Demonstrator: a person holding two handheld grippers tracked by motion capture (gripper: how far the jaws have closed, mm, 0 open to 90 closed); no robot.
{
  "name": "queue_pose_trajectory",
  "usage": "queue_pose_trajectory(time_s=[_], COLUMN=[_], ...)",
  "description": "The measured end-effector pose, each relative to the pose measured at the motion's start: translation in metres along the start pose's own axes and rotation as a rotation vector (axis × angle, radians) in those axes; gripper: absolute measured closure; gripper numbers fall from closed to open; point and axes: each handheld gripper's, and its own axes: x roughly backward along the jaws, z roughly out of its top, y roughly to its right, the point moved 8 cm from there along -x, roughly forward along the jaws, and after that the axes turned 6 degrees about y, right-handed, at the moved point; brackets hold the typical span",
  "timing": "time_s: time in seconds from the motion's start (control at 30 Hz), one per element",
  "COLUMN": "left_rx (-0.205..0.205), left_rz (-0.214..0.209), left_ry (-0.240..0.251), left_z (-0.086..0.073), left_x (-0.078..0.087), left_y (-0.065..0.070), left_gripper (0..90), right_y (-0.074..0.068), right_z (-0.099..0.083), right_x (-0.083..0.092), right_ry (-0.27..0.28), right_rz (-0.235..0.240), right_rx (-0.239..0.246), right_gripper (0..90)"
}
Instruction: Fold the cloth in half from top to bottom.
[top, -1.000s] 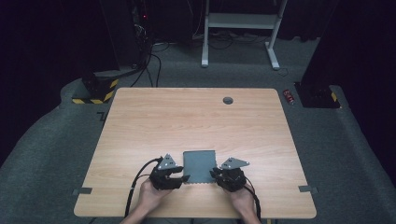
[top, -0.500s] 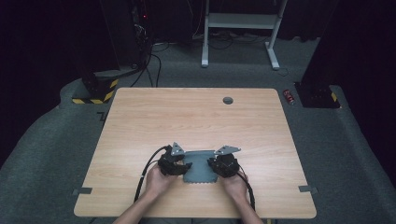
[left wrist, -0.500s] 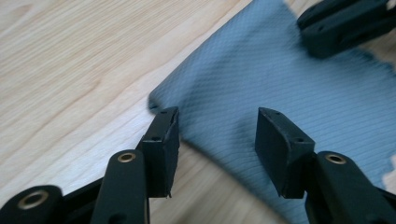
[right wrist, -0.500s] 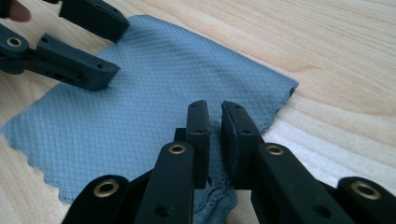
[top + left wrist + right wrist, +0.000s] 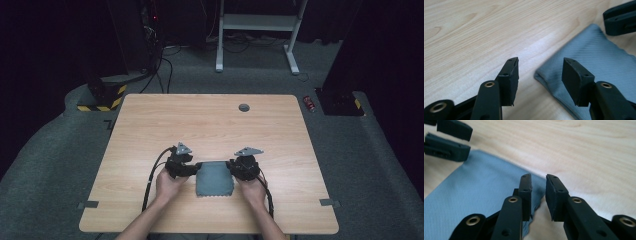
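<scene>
High view: folded grey-blue woven cloth [image 5: 215,179] lies on the light wooden table [image 5: 210,125] between both grippers

Left gripper [image 5: 540,72] view: jaws spread, just opening, straddling the cloth's corner untouched

Right gripper [image 5: 538,195] view: jaws narrowly parted, just opening, cloth edge between them unpinched, so closing might only snag one layer and unfold it

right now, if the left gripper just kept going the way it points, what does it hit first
Most likely the grey cloth: the left gripper has open jaws, just widened, with nothing between them, and the cloth's folded corner lies on the table just ahead. Past it sit the right gripper's jaws. Depth is hard to judge.
</scene>
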Motion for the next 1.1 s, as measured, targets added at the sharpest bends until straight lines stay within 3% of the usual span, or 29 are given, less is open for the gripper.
queue_pose_trajectory(time_s=[0.07,0.1,0.17,0.4,0.6,0.73,1.0,1.1], left_rx=[0.018,0.045,0.042,-0.031,-0.084,-0.083,-0.083,-0.084], left_rz=[0.009,0.007,0.012,0.027,-0.023,-0.040,-0.018,0.002], left_ry=[0.010,0.010,-0.013,-0.064,-0.073,-0.088,-0.063,-0.047], left_z=[0.003,0.004,0.003,-0.002,0.001,0.003,0.019,0.027], left_x=[-0.004,-0.006,-0.010,-0.016,-0.019,-0.019,-0.028,-0.034], left_y=[-0.004,-0.005,-0.007,-0.005,0.002,0.001,-0.009,-0.015], left_gripper=[48.0,48.8,48.8,54.7,76.0,88.0,89.3,89.2], right_y=[0.003,0.005,0.006,0.009,0.005,0.004,0.008,0.013], right_z=[0.004,0.006,0.008,0.002,0.003,0.005,0.016,0.020], right_x=[-0.003,-0.005,-0.009,-0.022,-0.023,-0.023,-0.023,-0.027], right_ry=[0.001,0.002,0.001,-0.032,-0.064,-0.076,-0.051,-0.047], right_rz=[-0.009,-0.014,-0.016,-0.033,-0.022,-0.030,-0.069,-0.088], right_rx=[-0.012,-0.017,-0.036,-0.023,0.035,0.083,0.079,0.056], right_gripper=[72.7,72.4,71.1,71.1,83.9,87.6,87.9,87.9])
